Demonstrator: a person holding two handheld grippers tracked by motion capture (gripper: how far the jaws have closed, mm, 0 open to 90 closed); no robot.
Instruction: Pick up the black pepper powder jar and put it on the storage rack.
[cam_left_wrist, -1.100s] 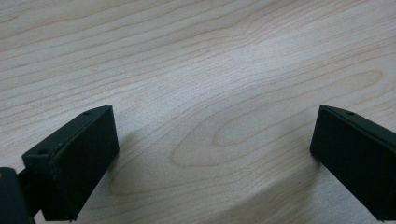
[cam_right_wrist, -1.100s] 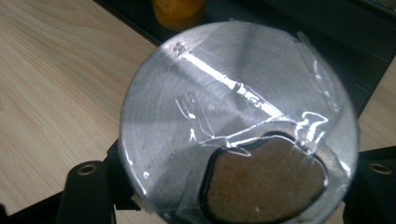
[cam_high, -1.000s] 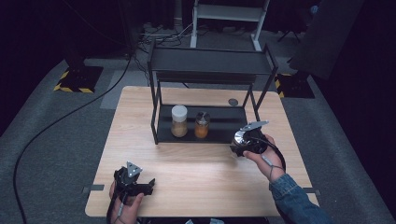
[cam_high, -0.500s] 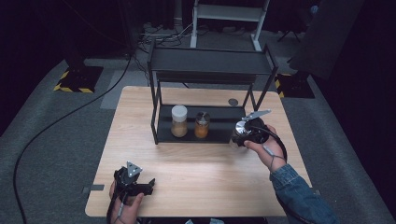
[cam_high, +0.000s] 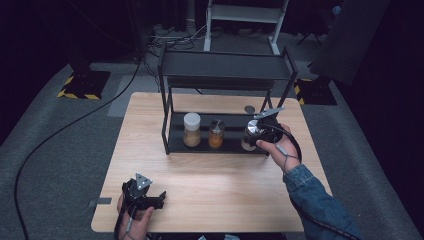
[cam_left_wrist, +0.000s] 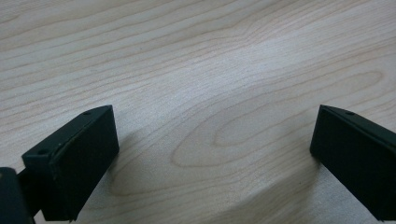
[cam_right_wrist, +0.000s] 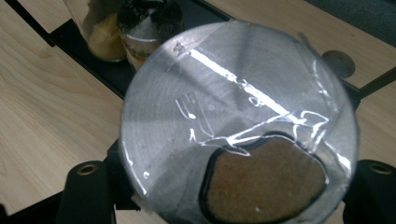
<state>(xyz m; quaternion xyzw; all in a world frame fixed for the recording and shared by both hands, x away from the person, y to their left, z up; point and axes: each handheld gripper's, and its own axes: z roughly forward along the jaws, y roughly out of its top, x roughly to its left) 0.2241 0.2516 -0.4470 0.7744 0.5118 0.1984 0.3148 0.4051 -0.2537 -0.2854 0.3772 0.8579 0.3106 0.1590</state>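
A black two-tier rack (cam_high: 225, 65) stands at the back of the wooden table (cam_high: 210, 180). Its lower shelf holds a white-lidded jar (cam_high: 191, 130) of tan powder and a smaller jar (cam_high: 216, 134) of orange contents. My right gripper (cam_high: 256, 134) is shut on a silver-lidded spice jar (cam_high: 251, 131) at the shelf's right end. In the right gripper view the jar's lid (cam_right_wrist: 233, 116) sits between the jaws, and brown spice shows through an opening in it. My left gripper (cam_high: 142, 192) rests near the table's front edge. It is open (cam_left_wrist: 215, 154) over bare wood.
A small dark round disc (cam_high: 249, 109) lies on the table behind the rack's right side, and the right gripper view shows the disc (cam_right_wrist: 337, 63) too. Black cables trail over the grey floor at the left. A white frame (cam_high: 240, 20) stands beyond the table.
My right gripper has carried the silver-lidded jar up and away from the person, to the right end of the lower shelf. The left gripper has stayed put.
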